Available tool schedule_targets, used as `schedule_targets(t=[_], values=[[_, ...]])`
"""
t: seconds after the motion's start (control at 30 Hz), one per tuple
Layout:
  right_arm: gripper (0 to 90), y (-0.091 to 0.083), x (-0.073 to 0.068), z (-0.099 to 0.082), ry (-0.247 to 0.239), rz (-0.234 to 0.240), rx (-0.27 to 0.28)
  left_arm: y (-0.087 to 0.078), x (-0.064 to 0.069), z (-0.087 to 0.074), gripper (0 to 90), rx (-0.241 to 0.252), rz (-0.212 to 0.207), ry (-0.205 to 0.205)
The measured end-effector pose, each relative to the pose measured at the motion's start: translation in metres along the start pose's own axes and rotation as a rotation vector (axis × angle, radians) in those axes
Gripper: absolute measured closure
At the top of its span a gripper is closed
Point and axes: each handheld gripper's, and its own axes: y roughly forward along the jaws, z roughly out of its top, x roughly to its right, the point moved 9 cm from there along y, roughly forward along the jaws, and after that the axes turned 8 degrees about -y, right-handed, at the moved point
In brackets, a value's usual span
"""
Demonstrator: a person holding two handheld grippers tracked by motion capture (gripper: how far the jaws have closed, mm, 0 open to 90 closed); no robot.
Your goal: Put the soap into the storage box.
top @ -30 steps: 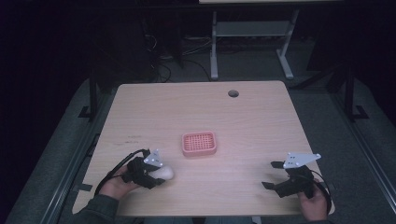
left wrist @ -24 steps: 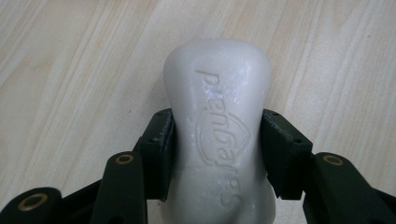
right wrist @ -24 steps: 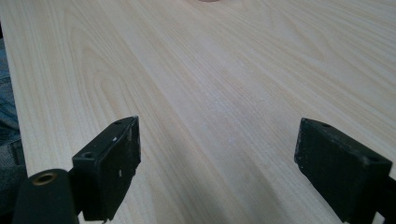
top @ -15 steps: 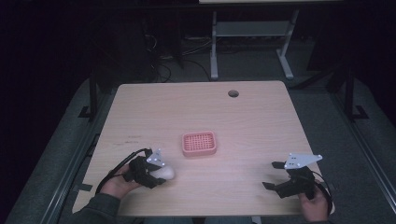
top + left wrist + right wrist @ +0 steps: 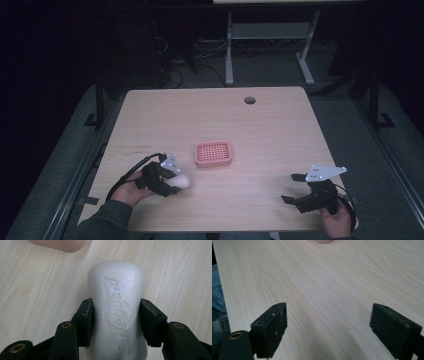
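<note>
left gripper (image 5: 172,184): clamped on white soap bar (image 5: 117,312) at its waist, table's (image 5: 280,135) 7 o'clock | pink soap dish (image 5: 213,153) at bar's 1 o'clock, near | bar likely stiff, slick, light: keep the pinch on the narrow sides | right gripper (image 5: 329,332): wide open, empty, 5 o'clock

The dish (image 5: 213,153) sits mid-table (image 5: 280,130). The soap (image 5: 181,181) lies near its front left, between the left gripper's (image 5: 172,184) jaws. The right gripper (image 5: 294,188) stands well apart, front right of the dish.
</note>
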Motion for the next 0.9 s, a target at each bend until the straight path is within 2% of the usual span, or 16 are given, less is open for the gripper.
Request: schedule_targets(t=[0.2,0.27,0.47,0.6,0.67,0.9], values=[[14.2,0.000,0.000,0.001,0.003,0.004,0.009,-0.002,-0.003,0.007,49.3,-0.007,-0.005,-0.002],[14.2,0.000,0.000,0.000,0.008,0.005,0.010,-0.002,-0.005,0.012,49.3,-0.016,0.005,0.011],[14.2,-0.001,0.001,0.000,0.005,0.000,0.011,-0.002,-0.007,0.022,49.3,-0.024,-0.001,0.025],[14.2,-0.001,0.000,0.000,0.009,0.000,0.013,-0.002,-0.009,0.028,49.3,-0.017,-0.008,0.026],[14.1,-0.002,0.000,0.000,0.007,-0.001,0.012,-0.003,-0.009,0.031,49.3,-0.004,-0.025,0.022],[14.2,-0.002,0.000,0.000,0.003,-0.005,0.012,-0.004,-0.012,0.040,49.3,-0.004,-0.032,0.019]])
